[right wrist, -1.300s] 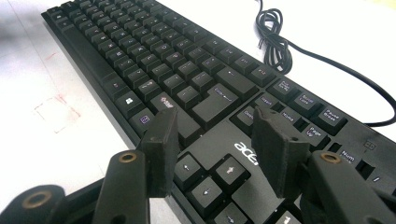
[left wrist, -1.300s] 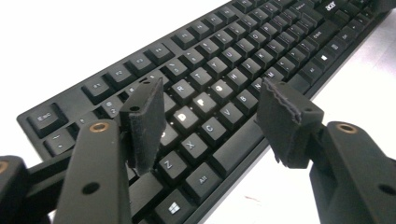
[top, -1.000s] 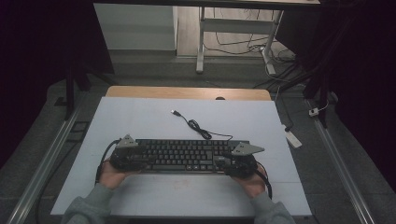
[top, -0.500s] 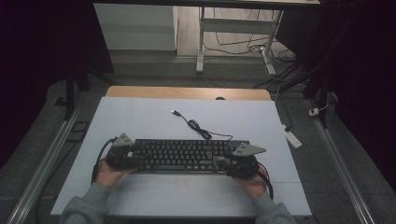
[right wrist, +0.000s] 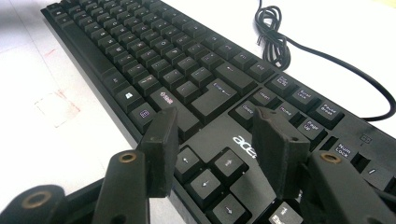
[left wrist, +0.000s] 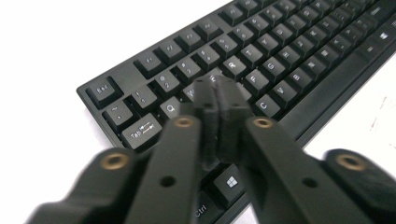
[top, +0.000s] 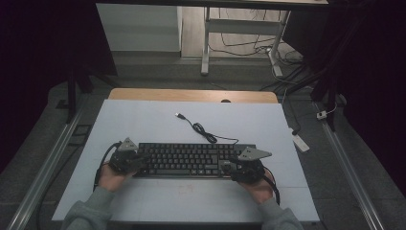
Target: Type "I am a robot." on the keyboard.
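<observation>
1. Left gripper (left wrist: pixel 217 100) jaws just closed, pads together, nothing between; parked over keyboard (top: pixel 189 159) left-end keys, lower centre of high view.
2. Right gripper (right wrist: pixel 219 140) jaws apart, hovering over arrow-key block, gripping nothing.
3. Risk: closed tips dragged across keys, likely popping a cap or shoving keyboard askew.
4. Risk: cable (top: pixel 203 132) snagged if board slid toward bottom of frame.

table (top: pixel 143 120) | power strip (top: pixel 300 142) (on floor) | desk frame (top: pixel 206 43)
</observation>
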`<state>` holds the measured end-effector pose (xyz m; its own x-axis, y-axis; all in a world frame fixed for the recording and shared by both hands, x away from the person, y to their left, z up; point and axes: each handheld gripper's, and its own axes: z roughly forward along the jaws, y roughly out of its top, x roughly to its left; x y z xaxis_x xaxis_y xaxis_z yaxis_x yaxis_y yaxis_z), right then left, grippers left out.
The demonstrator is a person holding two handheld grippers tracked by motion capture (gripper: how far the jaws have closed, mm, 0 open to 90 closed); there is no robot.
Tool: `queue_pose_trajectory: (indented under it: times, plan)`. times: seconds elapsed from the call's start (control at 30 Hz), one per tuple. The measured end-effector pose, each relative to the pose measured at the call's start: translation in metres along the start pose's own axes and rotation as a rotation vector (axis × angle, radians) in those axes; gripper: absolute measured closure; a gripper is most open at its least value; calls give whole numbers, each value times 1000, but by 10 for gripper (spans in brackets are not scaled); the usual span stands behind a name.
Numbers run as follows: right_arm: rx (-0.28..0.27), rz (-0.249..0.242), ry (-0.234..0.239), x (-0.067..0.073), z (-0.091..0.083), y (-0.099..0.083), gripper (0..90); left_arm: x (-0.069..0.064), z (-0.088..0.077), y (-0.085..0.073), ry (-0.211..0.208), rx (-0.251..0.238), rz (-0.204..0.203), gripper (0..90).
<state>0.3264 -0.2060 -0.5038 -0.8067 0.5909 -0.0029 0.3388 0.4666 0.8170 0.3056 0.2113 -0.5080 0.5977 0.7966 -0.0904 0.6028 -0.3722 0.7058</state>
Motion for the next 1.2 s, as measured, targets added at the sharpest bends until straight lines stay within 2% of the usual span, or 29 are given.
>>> queue_pose_trajectory:
  times: [0.27,0.47,0.83,0.97,1.13,1.2]
  plan:
    - [5,0,-3,0,0,0,515,-1,9,-1,24,47,15,890]
    - [9,-4,-2,0,1,0,515,0,14,-2,43,55,14,889]
    - [11,-6,-4,0,1,0,515,-1,19,-2,49,74,17,890]
    - [9,-6,-5,0,1,0,515,-1,18,-2,48,66,16,889]
    - [9,-7,-7,0,0,0,515,-3,9,0,25,-1,8,887]
    - [8,-5,-4,-1,0,0,515,-3,5,0,14,-26,3,854]
